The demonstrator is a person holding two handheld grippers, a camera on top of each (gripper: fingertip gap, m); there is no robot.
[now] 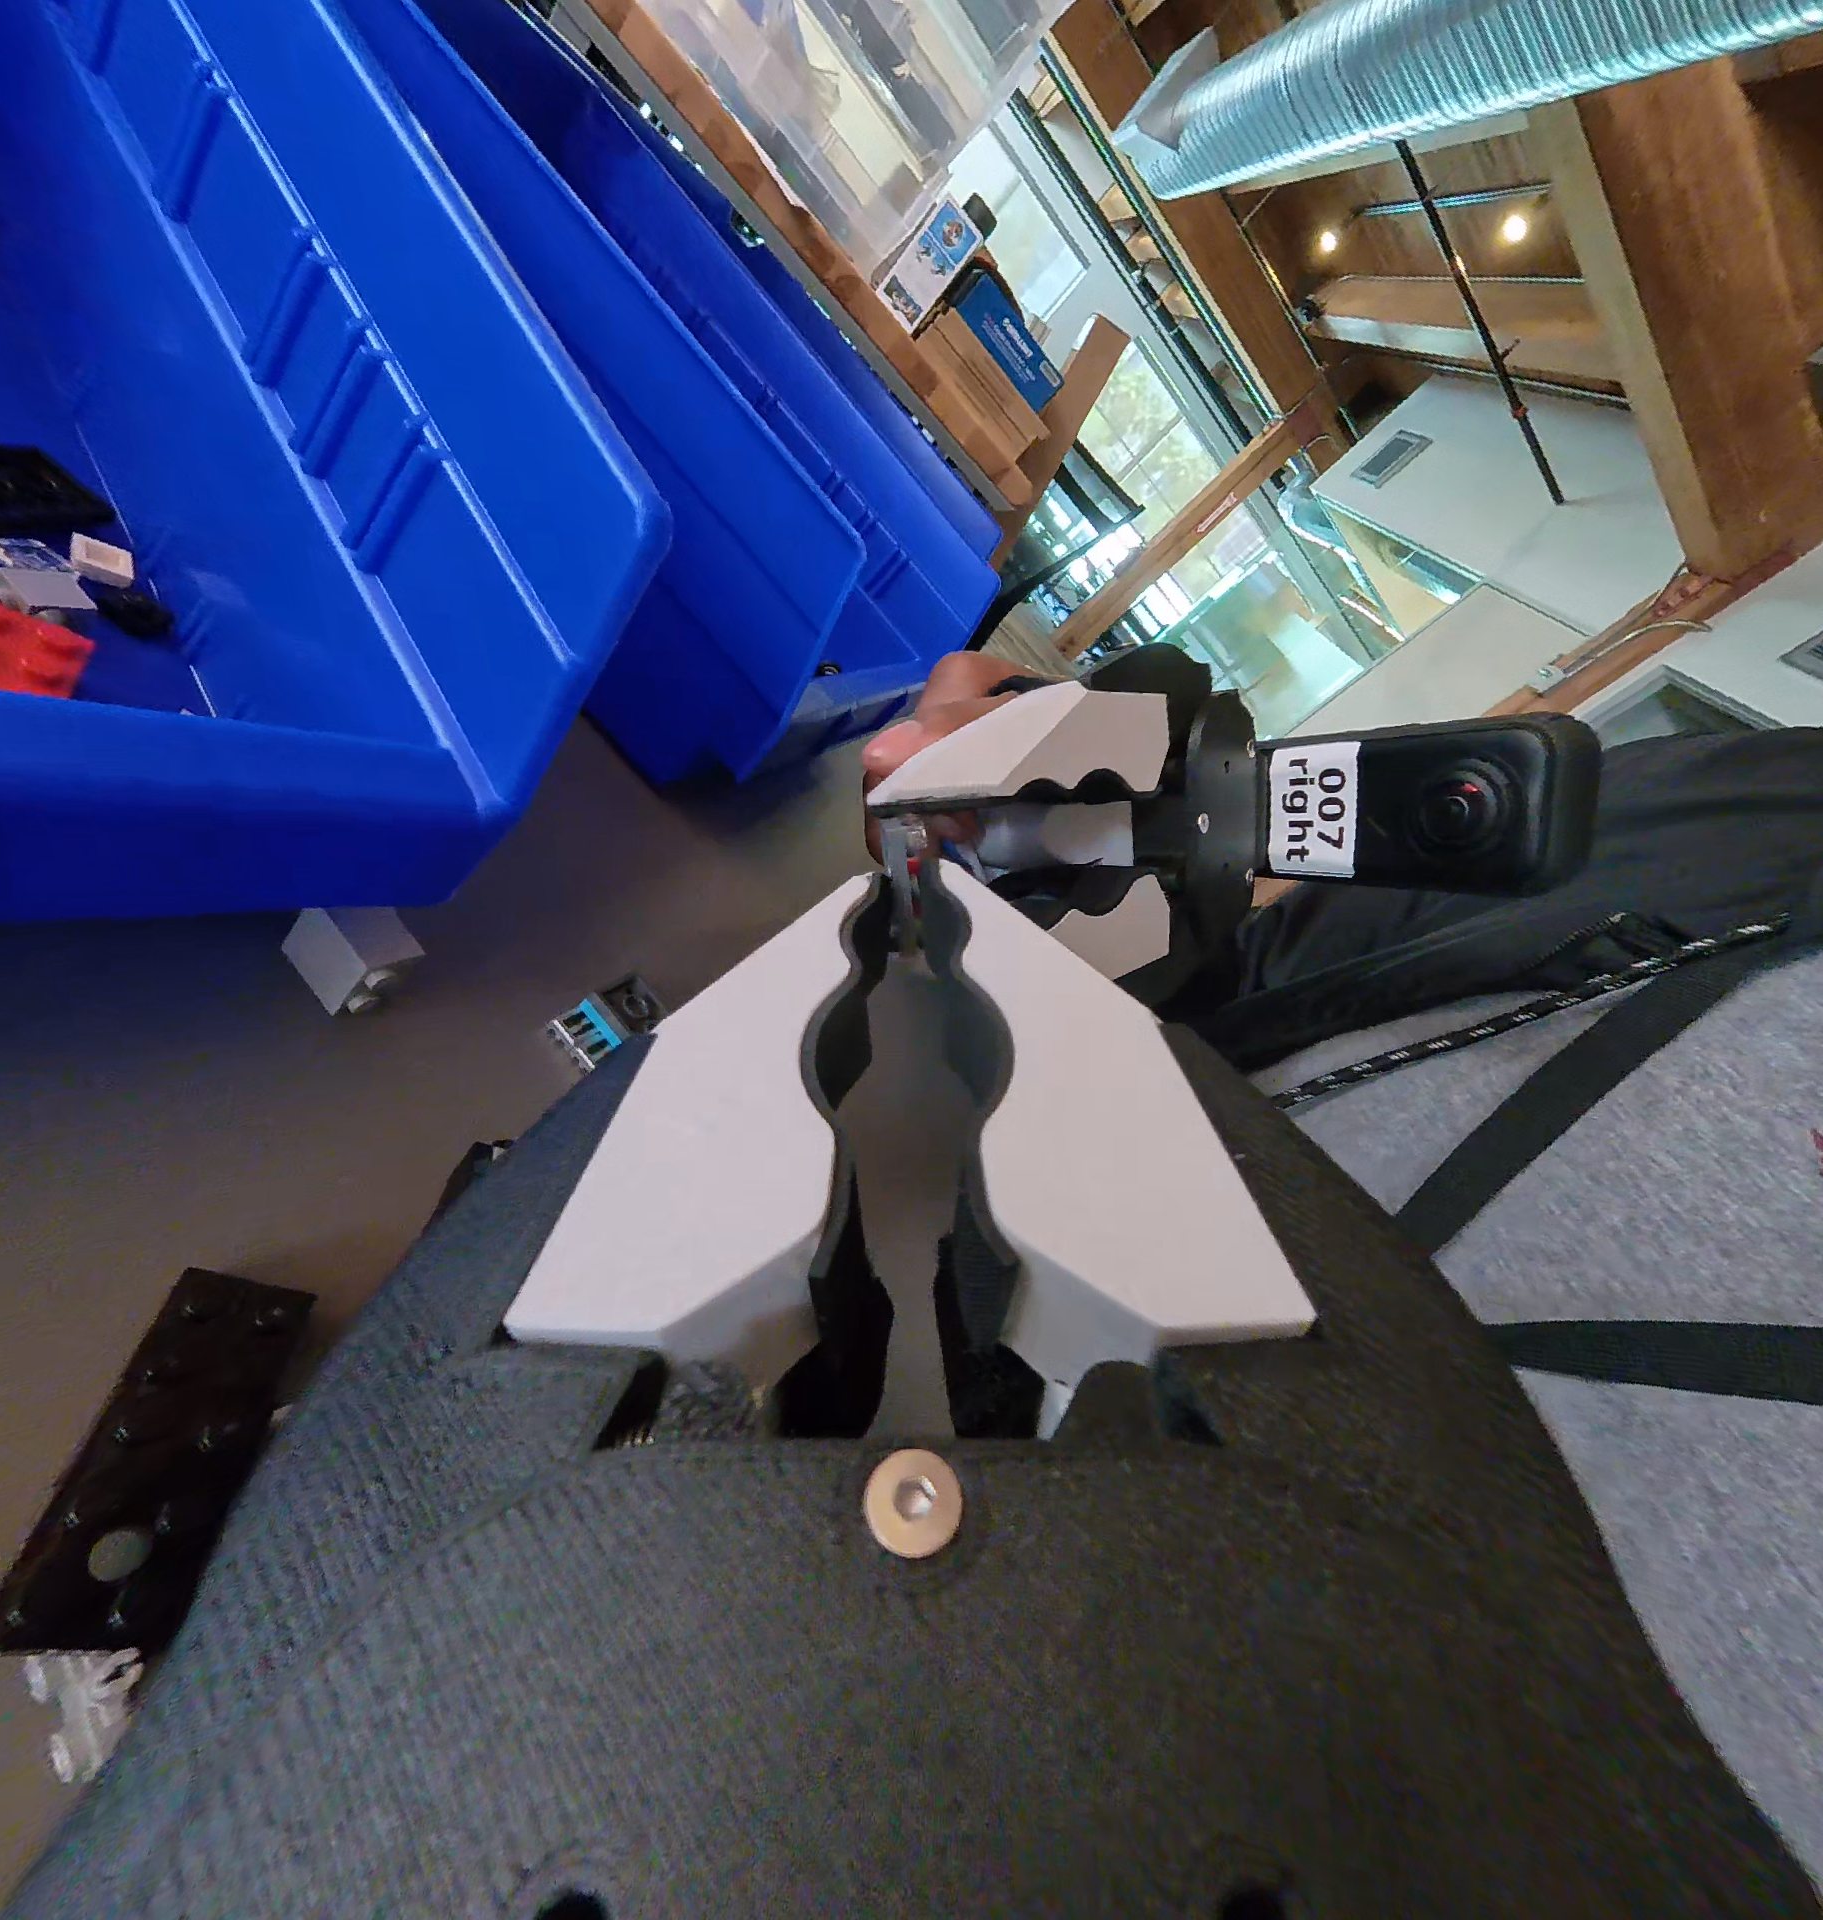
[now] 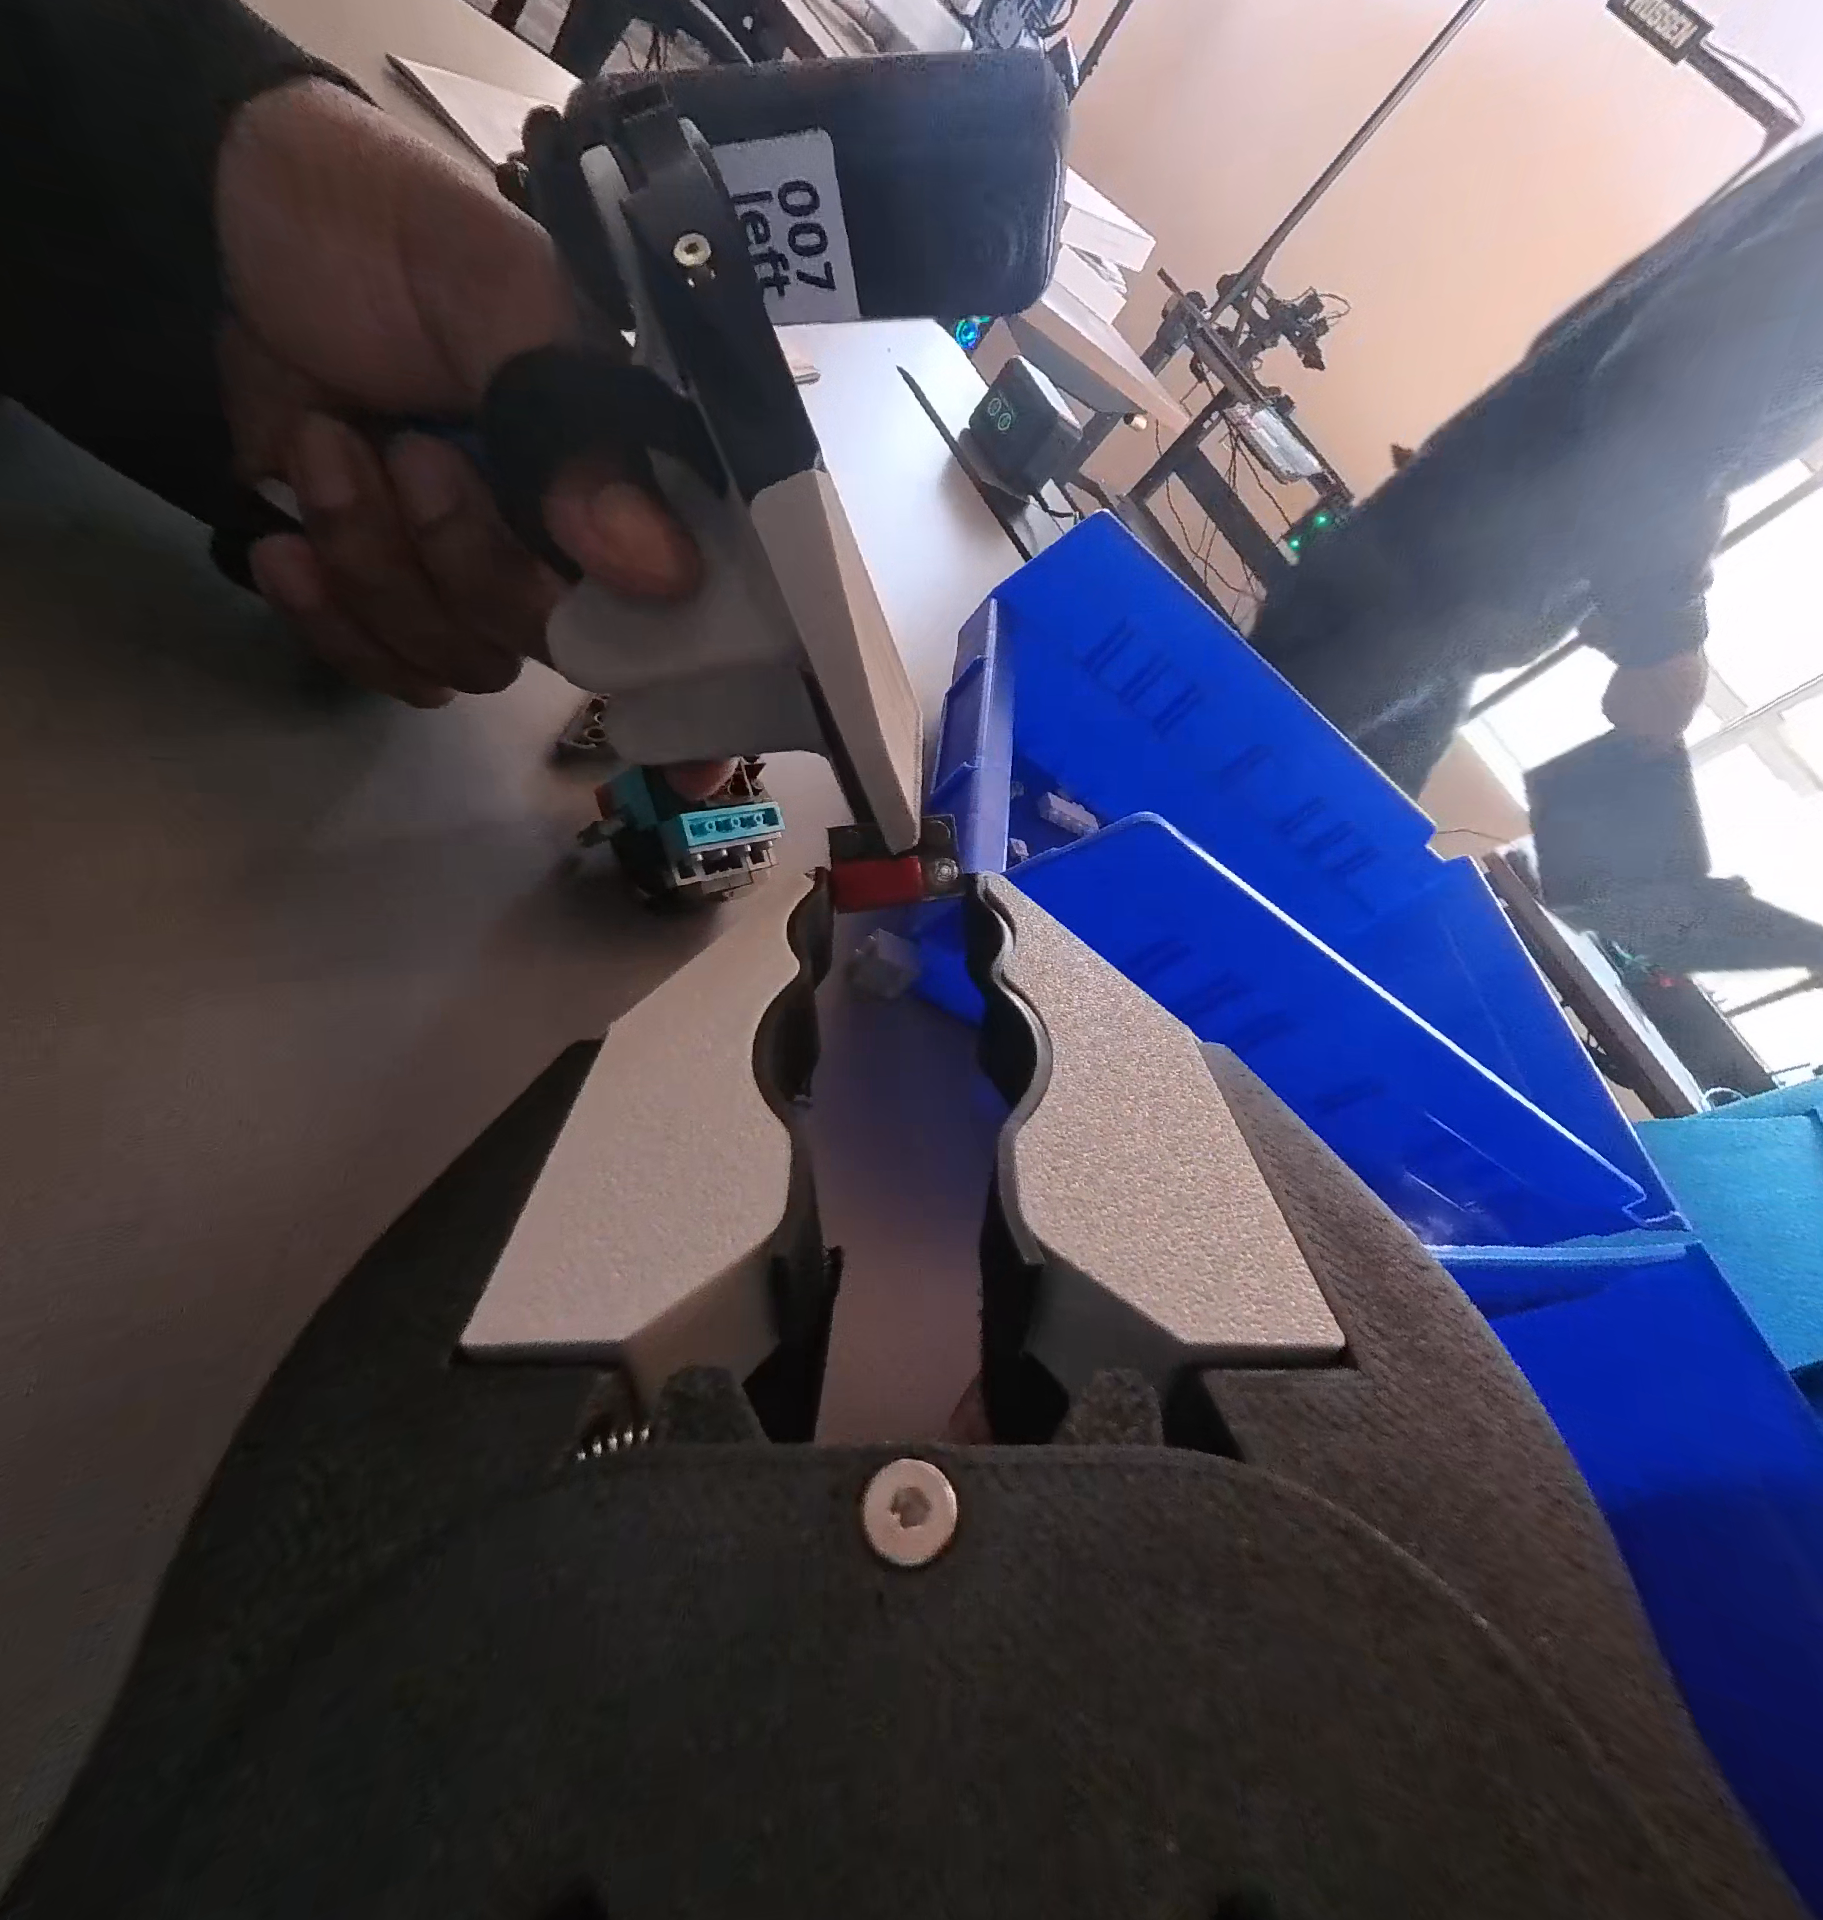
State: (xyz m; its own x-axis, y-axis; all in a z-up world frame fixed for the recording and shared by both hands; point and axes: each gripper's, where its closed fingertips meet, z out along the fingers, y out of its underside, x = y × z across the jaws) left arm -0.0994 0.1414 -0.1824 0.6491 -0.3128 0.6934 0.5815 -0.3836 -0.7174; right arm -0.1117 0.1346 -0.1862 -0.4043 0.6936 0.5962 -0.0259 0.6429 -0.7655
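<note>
The small red-and-grey piece (image 2: 874, 886) sits right at the tips of both tools, held up off the grey table (image 1: 211, 1143). From my right wrist view it shows as a short red block with a grey bit on one end, lying crosswise between my fingertips. From the left wrist view I see it edge-on, thin and grey.

My left gripper (image 1: 902, 916) has its fingers drawn almost together, pinching the thin side of the piece at the very tips. My right gripper (image 2: 894, 891) keeps its fingers only partly closed, and the piece fills the gap between the tips. They appear to press on its two ends, though the contact itself is small in the picture. The two tools meet nearly at right angles.

Just beyond my left fingers, to their left side, a teal-and-grey brick assembly (image 1: 603, 1023) rests on the table. A light grey brick (image 1: 351, 961) lies farther out. A black perforated plate (image 1: 148, 1455) lies beside the left tool's body. Blue bins (image 1: 450, 582) stand beyond the fingertips, the nearest holding a red plate (image 1: 8, 644) and loose bricks. A hand (image 2: 387, 416) grips the left tool.
</note>
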